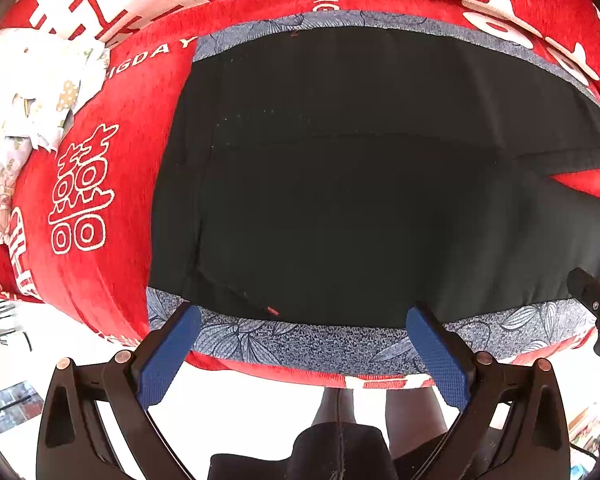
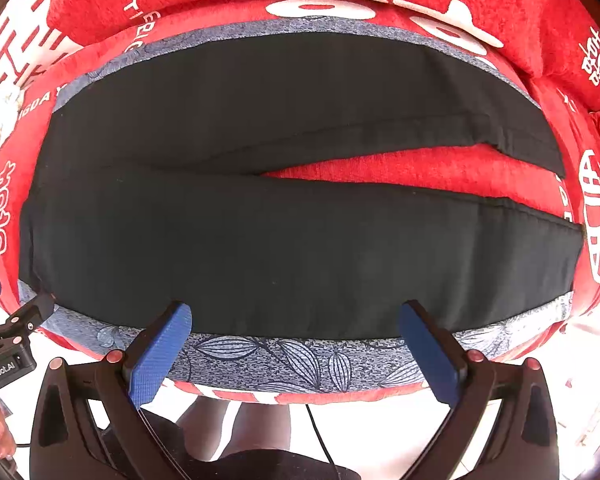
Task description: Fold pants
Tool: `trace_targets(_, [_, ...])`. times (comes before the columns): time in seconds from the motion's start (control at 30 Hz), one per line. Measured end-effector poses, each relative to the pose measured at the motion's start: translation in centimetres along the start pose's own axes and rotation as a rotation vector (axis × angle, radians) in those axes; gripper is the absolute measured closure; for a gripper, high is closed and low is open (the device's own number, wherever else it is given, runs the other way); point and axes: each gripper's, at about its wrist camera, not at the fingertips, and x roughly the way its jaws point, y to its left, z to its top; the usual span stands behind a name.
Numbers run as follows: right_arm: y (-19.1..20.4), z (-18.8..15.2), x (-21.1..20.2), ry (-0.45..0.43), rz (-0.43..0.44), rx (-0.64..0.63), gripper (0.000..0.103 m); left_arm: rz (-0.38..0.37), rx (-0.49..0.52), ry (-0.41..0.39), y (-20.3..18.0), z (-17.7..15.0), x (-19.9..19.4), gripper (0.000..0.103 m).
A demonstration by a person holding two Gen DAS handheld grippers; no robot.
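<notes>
My left gripper (image 1: 304,320) hangs above the near edge of the black pants (image 2: 284,232), blue fingers (image 1: 168,356) spread wide and holding nothing. The pants lie flat on a blue leaf-print cloth (image 2: 300,364) over the red blanket (image 2: 400,168), legs parted rightward. My right gripper (image 2: 296,316) is likewise wide apart, empty, over the near hem.

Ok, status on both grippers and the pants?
Left hand-held gripper open, empty. Right hand-held gripper open, empty. Black pants flat, unfolded, legs spread on the blue floral mat. Nothing in the way.
</notes>
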Motion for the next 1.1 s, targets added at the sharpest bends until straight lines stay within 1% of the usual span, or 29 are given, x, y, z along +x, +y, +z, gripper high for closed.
trace_targets(0.1, [0.0, 0.0, 0.0, 0.002, 0.0, 0.0, 0.0, -0.004, 0.002, 0.019, 0.0, -0.1, 0.0, 0.0])
trace_targets(0.23, [0.0, 0.0, -0.1, 0.001, 0.002, 0.0, 0.0, 0.026, 0.003, -0.001, -0.1, -0.3, -0.1, 0.0])
trace_targets(0.4, [0.0, -0.1, 0.0, 0.004, 0.002, 0.004, 0.0, 0.027, 0.008, 0.01, -0.1, -0.5, 0.0, 0.0])
trace_targets(0.6, [0.1, -0.3, 0.1, 0.007, 0.004, 0.005, 0.0, 0.001, 0.008, 0.001, 0.0, -0.7, 0.3, 0.0])
trace_targets(0.87, [0.5, -0.8, 0.4, 0.012, 0.006, -0.002, 0.0, 0.018, 0.006, 0.007, 0.4, -1.2, 0.6, 0.0])
trace_targets(1.1, [1.1, -0.5, 0.6, 0.012, 0.009, -0.01, 0.0, 0.019, -0.005, 0.01, 0.8, -1.6, 0.7, 0.0])
